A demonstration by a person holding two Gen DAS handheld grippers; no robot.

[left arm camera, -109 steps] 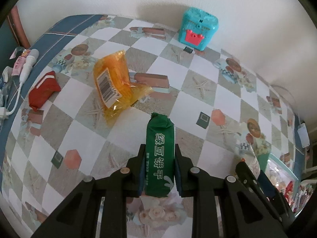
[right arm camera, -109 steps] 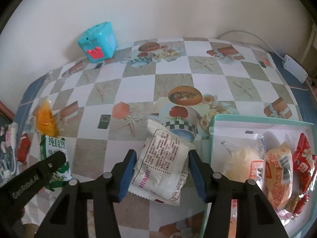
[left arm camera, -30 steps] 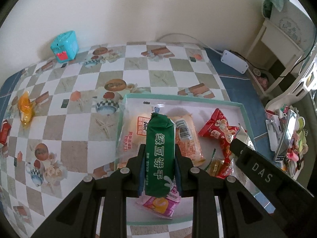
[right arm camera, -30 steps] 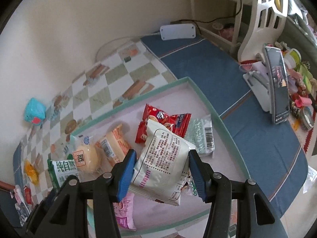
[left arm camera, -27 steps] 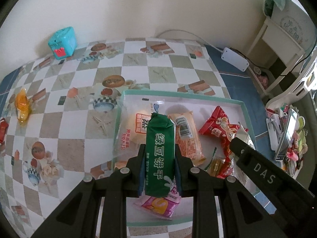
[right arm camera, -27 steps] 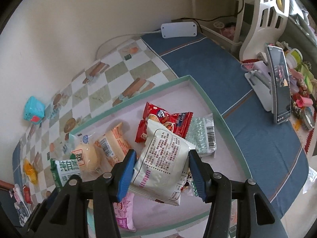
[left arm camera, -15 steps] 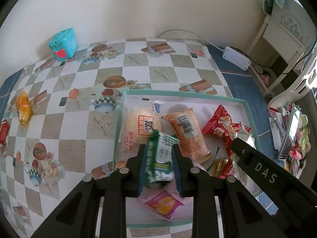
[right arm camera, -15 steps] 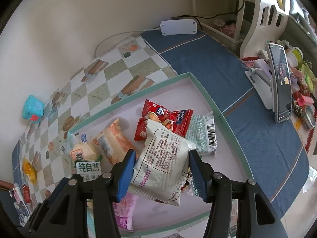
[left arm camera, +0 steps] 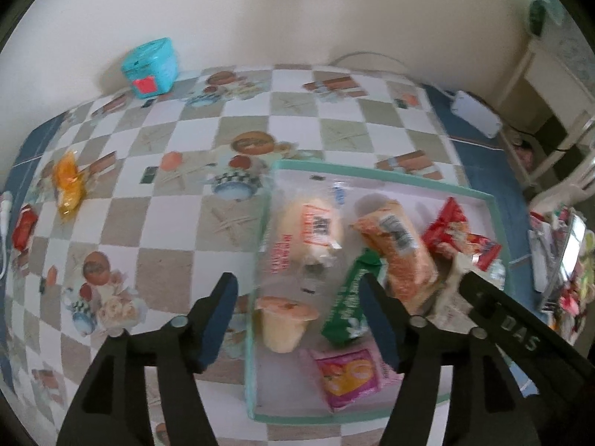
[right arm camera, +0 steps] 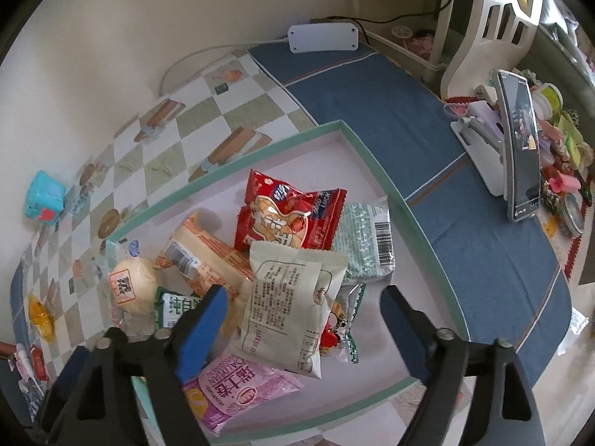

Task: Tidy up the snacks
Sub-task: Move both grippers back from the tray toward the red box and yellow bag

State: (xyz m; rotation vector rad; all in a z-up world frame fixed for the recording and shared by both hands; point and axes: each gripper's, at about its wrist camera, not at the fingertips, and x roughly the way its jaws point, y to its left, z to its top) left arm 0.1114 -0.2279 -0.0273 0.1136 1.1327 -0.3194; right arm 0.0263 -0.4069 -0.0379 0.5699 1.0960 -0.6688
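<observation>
Both my grippers, left (left arm camera: 297, 308) and right (right arm camera: 301, 319), are opening over the tray (left arm camera: 375, 173), pads clear of the dropped packets. The orange snack (left arm camera: 68, 182) lies near the bench's far-left edge, apparently long axis toward the wall, nearer my left gripper.

— Where do your two wrist cameras look from?
— Both look steeply down, close above the mint-rimmed shallow tray (left arm camera: 386, 178) (right arm camera: 375, 171) on the checkered tabletop (left arm camera: 178, 171).
— What do your views share?
— The tray and the turquoise plastic box (left arm camera: 150, 67) (right arm camera: 42, 199) by the wall.
</observation>
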